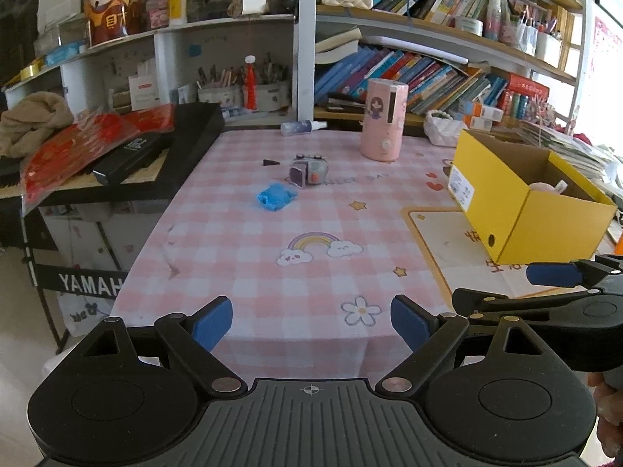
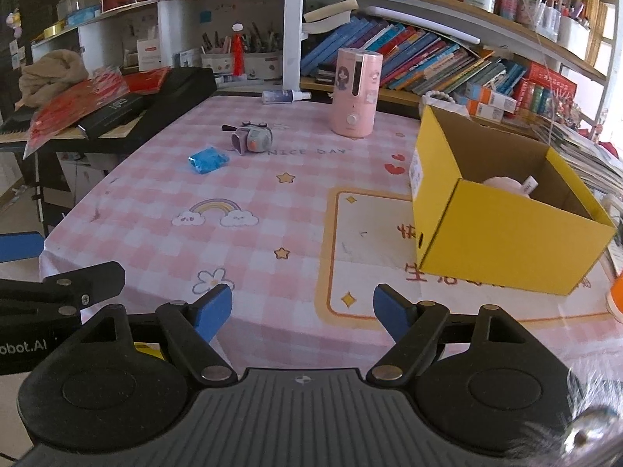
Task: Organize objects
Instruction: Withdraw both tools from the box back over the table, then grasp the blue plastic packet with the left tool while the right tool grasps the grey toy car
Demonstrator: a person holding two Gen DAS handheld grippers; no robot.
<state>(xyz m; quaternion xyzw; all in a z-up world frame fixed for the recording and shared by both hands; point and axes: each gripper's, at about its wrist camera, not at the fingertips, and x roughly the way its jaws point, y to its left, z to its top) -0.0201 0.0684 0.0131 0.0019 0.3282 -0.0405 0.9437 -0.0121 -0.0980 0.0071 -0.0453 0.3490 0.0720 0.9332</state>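
A big table point(image 1: 241, 233) wears a pink checked cloth with a rainbow, stars and a flower drawn on it. Behind it stand shelves point(image 2: 447, 15) full of books, pens and jars. To the left sits a black keyboard point(image 1: 183, 144) with red paper and a dark case piled on top.

On the right side of the table stands a yellow box point(image 2: 502, 245), open at the top. Something soft and pink point(image 2: 504, 186) lies inside it — only its top shows over the wall.

Far back on the cloth stands a tall pink tube-shaped machine point(image 1: 383, 120) with a girl sticker and a round knob. Just behind it, to the left, a small spray bottle point(image 1: 301, 127) lies on its side.

Near the middle of the table lies a little gray toy camera point(image 2: 252, 139) with an orange button. A small dark wedge point(image 1: 270, 162) lies just left of it. A crumpled blue packet point(image 1: 274, 194) lies near the camera, on the side closer to us, not touching it.

The left gripper point(image 1: 311, 321) hangs over the near edge of the table. Its blue pads point(image 1: 212, 323) are spread wide apart and hold nothing. The right gripper point(image 2: 303, 313) hangs over the near edge too, close to the yellow box. Its tongs are also spread wide — nothing sits between them. Both are well apart from the toys.
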